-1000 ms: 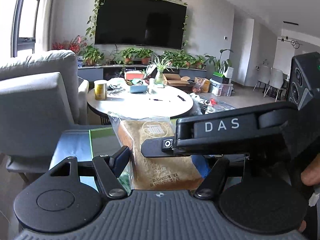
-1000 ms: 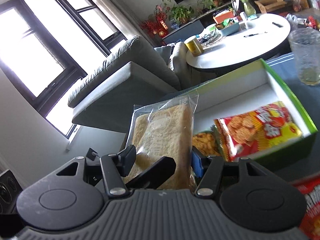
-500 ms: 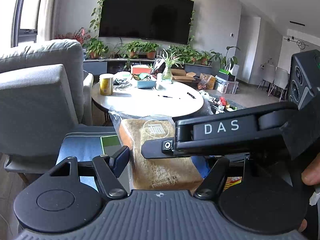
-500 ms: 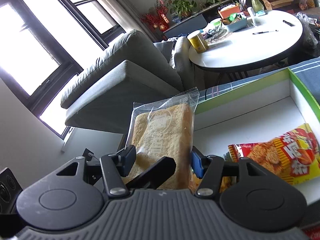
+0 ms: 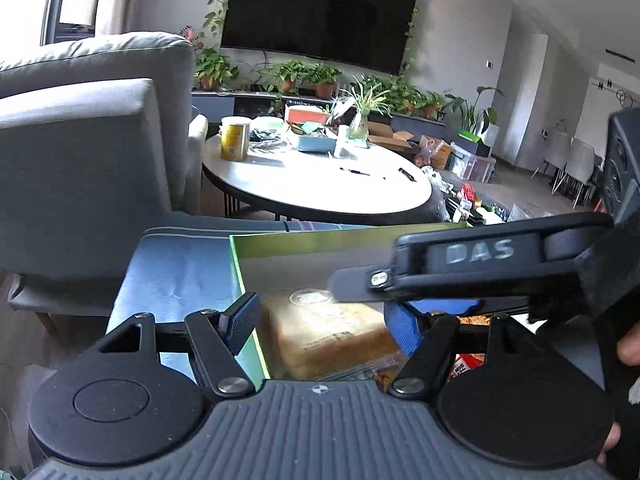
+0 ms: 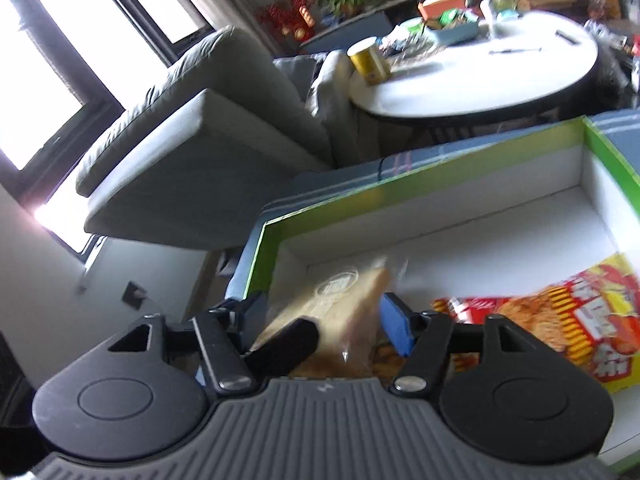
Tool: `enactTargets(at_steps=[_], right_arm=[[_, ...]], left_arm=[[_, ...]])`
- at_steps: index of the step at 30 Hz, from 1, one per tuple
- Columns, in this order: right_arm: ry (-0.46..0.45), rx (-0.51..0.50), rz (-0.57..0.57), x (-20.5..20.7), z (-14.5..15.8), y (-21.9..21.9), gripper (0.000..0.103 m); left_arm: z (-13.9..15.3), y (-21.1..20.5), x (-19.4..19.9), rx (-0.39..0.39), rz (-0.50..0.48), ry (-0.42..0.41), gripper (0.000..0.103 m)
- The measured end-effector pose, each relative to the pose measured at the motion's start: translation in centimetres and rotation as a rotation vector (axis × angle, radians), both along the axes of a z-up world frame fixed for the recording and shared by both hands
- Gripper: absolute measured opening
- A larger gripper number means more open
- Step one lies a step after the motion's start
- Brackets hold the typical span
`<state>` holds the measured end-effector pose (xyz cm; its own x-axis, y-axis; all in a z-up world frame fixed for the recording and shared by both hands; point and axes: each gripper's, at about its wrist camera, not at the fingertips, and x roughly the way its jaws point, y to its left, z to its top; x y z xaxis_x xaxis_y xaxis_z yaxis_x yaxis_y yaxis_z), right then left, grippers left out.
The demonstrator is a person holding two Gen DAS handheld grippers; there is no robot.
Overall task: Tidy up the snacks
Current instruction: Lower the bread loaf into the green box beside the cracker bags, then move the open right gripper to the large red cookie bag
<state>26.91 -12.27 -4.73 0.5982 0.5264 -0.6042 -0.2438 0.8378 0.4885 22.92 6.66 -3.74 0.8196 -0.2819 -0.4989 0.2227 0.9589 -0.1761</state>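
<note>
Nearest, from the left wrist: left gripper (image 5: pixel 320 320) closed at a middling width on the bread packet (image 5: pixel 328 332), blue pads against both sides. Packet low inside the green-rimmed box (image 5: pixel 240 272), at its left end, tilted; whether touching the box floor, impossible to tell. Across it from the right, one long black finger of the other tool, lettering blurred. At the right edge, part of a person's hand (image 5: pixel 628 344), cut off by the frame.

From the right wrist only: right gripper (image 6: pixel 320 316) clamped likewise on the same packet (image 6: pixel 340 304), a black finger of the left tool crossing low in front. Also here only, the white box interior in full, with a red-and-yellow snack bag (image 6: pixel 560 312) lying just right of the bread; from the left wrist, merely a sliver of it under the fingers. More snacks below the bread, mostly hidden and smeared.

Under the box, a blue striped bench (image 5: pixel 180 272). Beyond, a grey armchair (image 5: pixel 80 160), then a round white bench (image 5: pixel 320 188) with a yellow can (image 5: pixel 235 138) and small clutter too blurred to name. Farthest, potted plants and a dark television (image 5: pixel 316 12), shown whole from the left only; bright windows (image 6: pixel 40 80) clearer from the right.
</note>
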Motion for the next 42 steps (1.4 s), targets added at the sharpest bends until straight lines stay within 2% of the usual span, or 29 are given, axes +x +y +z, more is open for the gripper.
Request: enactTargets(at_steps=[6,12,17,22,30,33,42], right_arm=[[-0.036,0.02,0.01,-2.0,1.8,-1.6,0.06],[-0.092,0.022,0.022,-5.1,4.0,-2.9,0.06],[-0.124,0.028,0.033,-8.0,4.9,-4.0,0.06],[-0.159,-0.028,0.041,-11.4,4.8,-5.3,0.06],[-0.148,-0.017,0.04,-15.4,4.0,-8.1,0.061],[-0.153,-0.005,0.037,-16.9,3.8,-9.0,0.061],[-0.143,0.012,-0.015,-19.1,3.4,-11.5,0.062]], left_arm=[[0.8,0.4,-2.0,-0.054,0.035,-0.01,0.066],[1.5,-0.3,-4.1,-0.076,0.065,0.009,0.067],[2.5,-0.2,-6.8,-0.132,0.086,0.008,0.067],[3.2,-0.8,-9.7,-0.134,0.09,-0.003,0.072],[4.1,-3.3,-13.1,-0.127,0.062,-0.021,0.072],[4.1,-4.5,-14.4,-0.1,0.048,-0.02,0.072],[3.6,-6.7,-17.8,-0.07,0.013,-0.002,0.073]])
